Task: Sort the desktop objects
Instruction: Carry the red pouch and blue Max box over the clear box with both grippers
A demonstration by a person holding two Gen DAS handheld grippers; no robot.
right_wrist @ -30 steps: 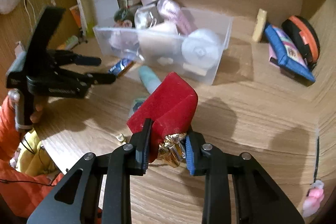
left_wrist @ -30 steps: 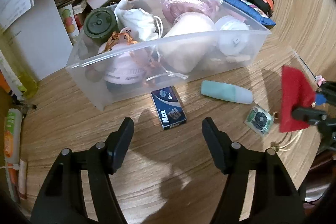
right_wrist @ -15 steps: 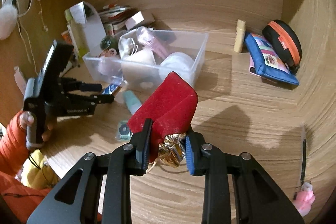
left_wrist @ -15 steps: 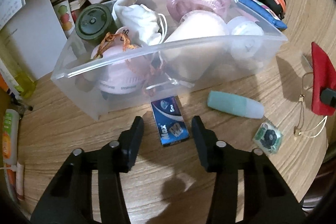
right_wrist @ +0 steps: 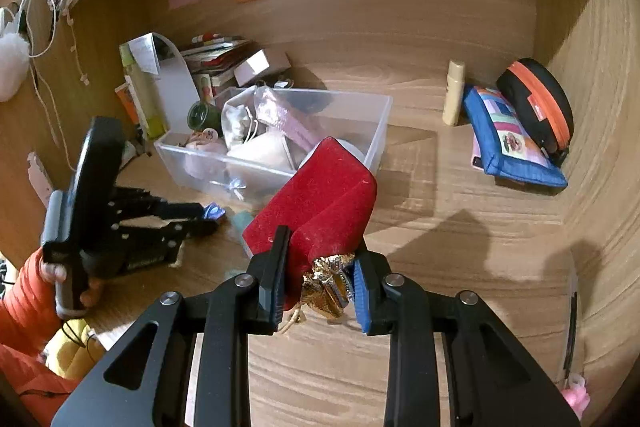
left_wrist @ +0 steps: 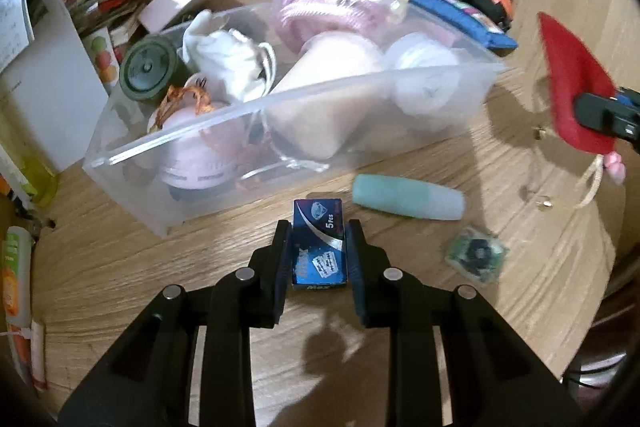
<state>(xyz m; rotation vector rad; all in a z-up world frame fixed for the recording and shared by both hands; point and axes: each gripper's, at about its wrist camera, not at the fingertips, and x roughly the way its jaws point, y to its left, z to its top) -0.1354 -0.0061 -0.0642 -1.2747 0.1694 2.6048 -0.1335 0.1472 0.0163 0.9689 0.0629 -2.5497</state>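
Observation:
My left gripper [left_wrist: 319, 247] is shut on a small blue razor-blade box [left_wrist: 319, 235] lying on the wooden desk, just in front of the clear plastic bin [left_wrist: 168, 147]. My right gripper [right_wrist: 318, 273] is shut on a red velvet pouch [right_wrist: 320, 203] with a gold lining, held above the desk; it shows at the right of the left wrist view [left_wrist: 572, 91]. The bin [right_wrist: 376, 131] holds several items. The left gripper [right_wrist: 192, 215] with the blue box also shows in the right wrist view.
A teal tube [left_wrist: 408, 202] and a small green square packet [left_wrist: 476, 255] lie right of the box. A blue pouch [right_wrist: 508, 139], a black-orange case [right_wrist: 536, 103] and a cream tube [right_wrist: 454, 93] sit at the back right. Books and papers [right_wrist: 208, 59] stand behind the bin.
My left gripper moved forward over the blue box and closed its fingers on it. My right gripper rose and drew back with the red pouch.

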